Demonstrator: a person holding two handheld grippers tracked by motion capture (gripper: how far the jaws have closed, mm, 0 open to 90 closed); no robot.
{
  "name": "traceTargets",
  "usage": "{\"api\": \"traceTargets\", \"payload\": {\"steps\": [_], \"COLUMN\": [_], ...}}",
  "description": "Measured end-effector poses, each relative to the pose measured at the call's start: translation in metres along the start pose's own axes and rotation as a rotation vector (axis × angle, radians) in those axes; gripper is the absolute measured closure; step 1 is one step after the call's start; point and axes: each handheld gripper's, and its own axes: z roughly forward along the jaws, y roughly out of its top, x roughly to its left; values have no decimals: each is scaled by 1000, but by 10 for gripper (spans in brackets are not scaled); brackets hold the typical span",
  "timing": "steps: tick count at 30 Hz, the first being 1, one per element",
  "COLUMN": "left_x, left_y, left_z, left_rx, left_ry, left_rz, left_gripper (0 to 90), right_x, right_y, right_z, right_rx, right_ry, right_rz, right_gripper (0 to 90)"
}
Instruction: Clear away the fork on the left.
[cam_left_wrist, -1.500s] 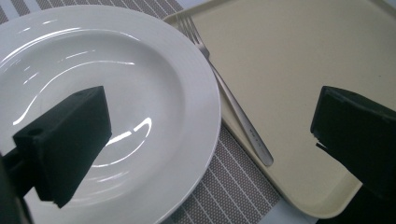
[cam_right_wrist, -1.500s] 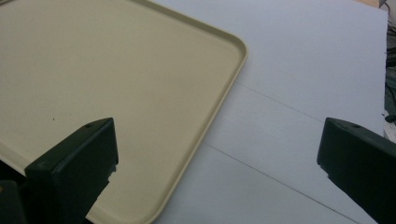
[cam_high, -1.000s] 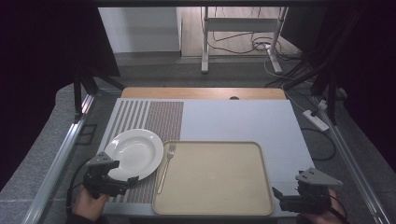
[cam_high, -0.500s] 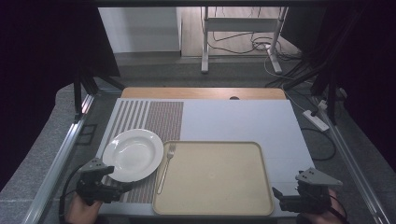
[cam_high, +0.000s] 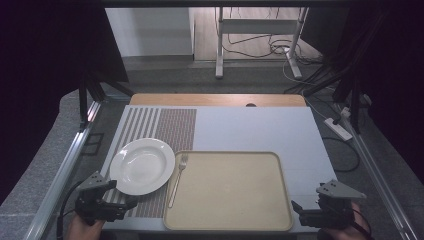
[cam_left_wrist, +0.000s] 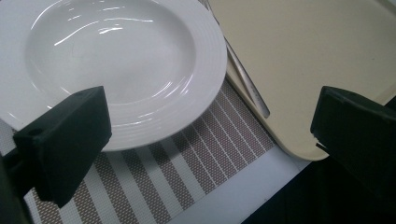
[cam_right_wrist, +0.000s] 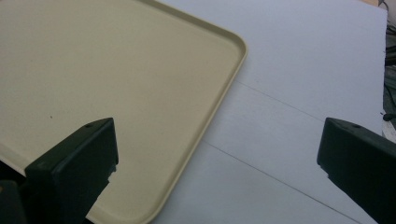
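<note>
Both grippers, left and right, waited with jaws wide apart at the beige tray's near corners, likely poised for the white plate and fork beside it.

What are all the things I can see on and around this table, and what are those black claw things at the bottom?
Plate: one, white, empty, on the striped mat at the table's near left.
Fork: one, silvery, lying between the plate and the tray, along the tray's left edge.
Tray: one, beige, empty, at the near middle of the table.
Striped mat: one, brown and white, on the left part of the table.
Table: one, pale grey top with a wooden strip at the far edge.
Power strip: one, white, on the floor to the right.
Left gripper: one, black, jaws open, held near the plate's near rim.
Right gripper: one, black, jaws open, at the tray's near right corner.
</note>
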Motion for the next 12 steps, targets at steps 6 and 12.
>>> {"api": "traceTargets", "payload": {"steps": [6,12], "left_x": [-2,0], "left_y": [-3,-3], "left_z": [-3,-3], "left_rx": [4,1], "left_ry": [15,3], "left_rz": [7,-7], "left_gripper": [0,0], "right_x": [1,1], "right_y": [0,0], "right_z": [0,0], "right_rx": [1,2], "right_ry": [0,-2], "right_rz": [-1,-6], "right_gripper": [0,0]}}
